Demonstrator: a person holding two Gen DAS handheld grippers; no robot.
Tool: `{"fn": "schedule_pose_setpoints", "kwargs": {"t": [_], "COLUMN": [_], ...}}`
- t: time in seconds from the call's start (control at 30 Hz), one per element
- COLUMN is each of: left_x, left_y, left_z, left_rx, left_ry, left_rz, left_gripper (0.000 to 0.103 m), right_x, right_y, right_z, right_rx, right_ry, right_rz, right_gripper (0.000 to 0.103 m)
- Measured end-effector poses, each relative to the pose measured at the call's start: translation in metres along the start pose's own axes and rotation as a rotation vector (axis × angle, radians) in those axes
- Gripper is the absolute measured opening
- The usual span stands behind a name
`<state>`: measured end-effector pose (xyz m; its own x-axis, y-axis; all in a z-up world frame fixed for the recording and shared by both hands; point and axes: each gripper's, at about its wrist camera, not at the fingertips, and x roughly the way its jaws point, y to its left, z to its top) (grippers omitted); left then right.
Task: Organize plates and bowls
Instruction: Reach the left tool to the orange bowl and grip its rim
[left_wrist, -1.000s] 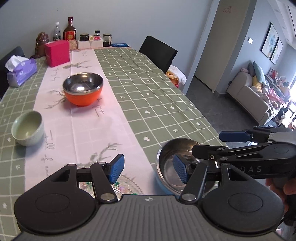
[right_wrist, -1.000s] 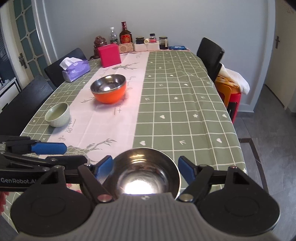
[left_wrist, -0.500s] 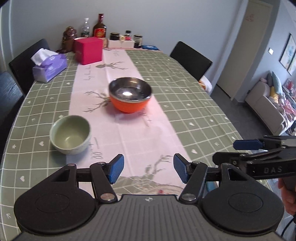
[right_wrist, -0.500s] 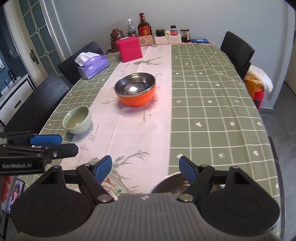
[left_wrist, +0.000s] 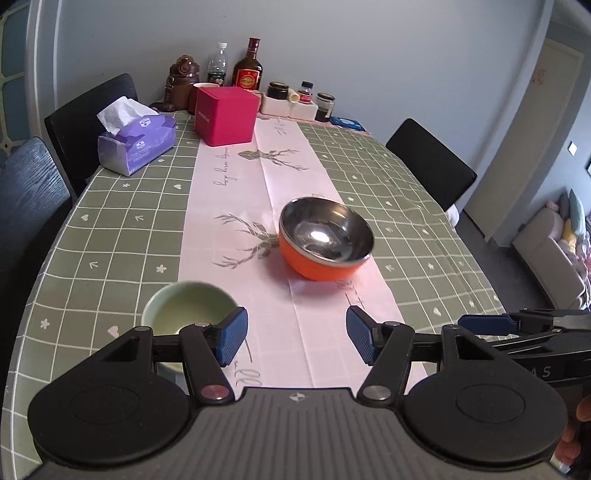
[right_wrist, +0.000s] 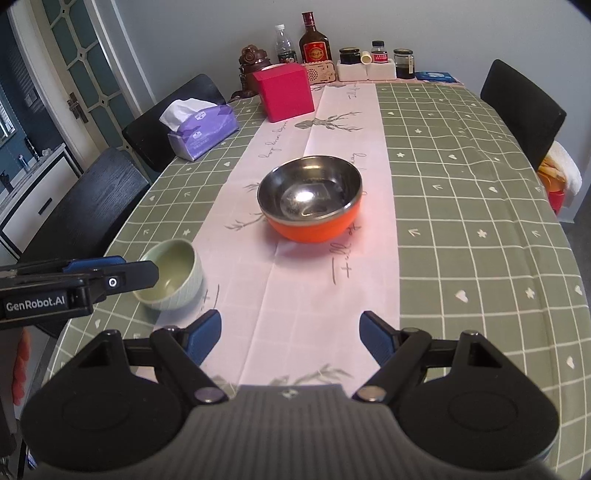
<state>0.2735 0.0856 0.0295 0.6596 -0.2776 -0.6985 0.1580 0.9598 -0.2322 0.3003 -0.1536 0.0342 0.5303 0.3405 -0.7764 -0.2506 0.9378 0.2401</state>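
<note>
An orange bowl with a steel inside (left_wrist: 325, 242) (right_wrist: 309, 199) stands on the pink runner mid-table. A small pale green bowl (left_wrist: 188, 312) (right_wrist: 171, 274) stands nearer, to the left, just beyond my left gripper's left finger. My left gripper (left_wrist: 295, 338) is open and empty above the runner; it also shows at the left edge of the right wrist view (right_wrist: 110, 275). My right gripper (right_wrist: 290, 336) is open and empty above the runner, short of the orange bowl; it shows at the right in the left wrist view (left_wrist: 517, 323).
A purple tissue box (left_wrist: 136, 142), a red box (left_wrist: 225, 116) and bottles and jars (left_wrist: 251, 72) stand at the far end. Black chairs (left_wrist: 430, 166) (right_wrist: 88, 206) line both sides. The table edge (right_wrist: 576, 258) runs on the right.
Both grippers have moved forward and left along the table. The steel bowl that lay near the front edge has dropped out of view. The green and orange bowls are closer.
</note>
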Motion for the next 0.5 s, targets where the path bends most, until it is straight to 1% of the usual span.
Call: {"fn": "schedule_pose_setpoints", "kwargs": {"t": [0.13,0.27,0.5], "left_x": [0.019,0.041,0.068], "left_y": [0.005,0.01,0.017], "left_z": [0.011,0.019,0.027], "left_rx": [-0.031,-0.064,-0.113], "left_ry": [0.016,0.054,0.081], "left_rz": [0.001,-0.008,-0.011], "left_gripper": [0.072,0.072,0.072], "right_x": [0.018,0.036,0.061], "right_y": [-0.002,-0.01,-0.027], "right_z": [0.017,0.03,0.043], "right_rx": [0.016,0.047,0.086], "right_ry": [-0.002,0.005,0.021], "right_rz": [0.016,0.026,0.027], "right_gripper": [0.081,0.081,0.081]}}
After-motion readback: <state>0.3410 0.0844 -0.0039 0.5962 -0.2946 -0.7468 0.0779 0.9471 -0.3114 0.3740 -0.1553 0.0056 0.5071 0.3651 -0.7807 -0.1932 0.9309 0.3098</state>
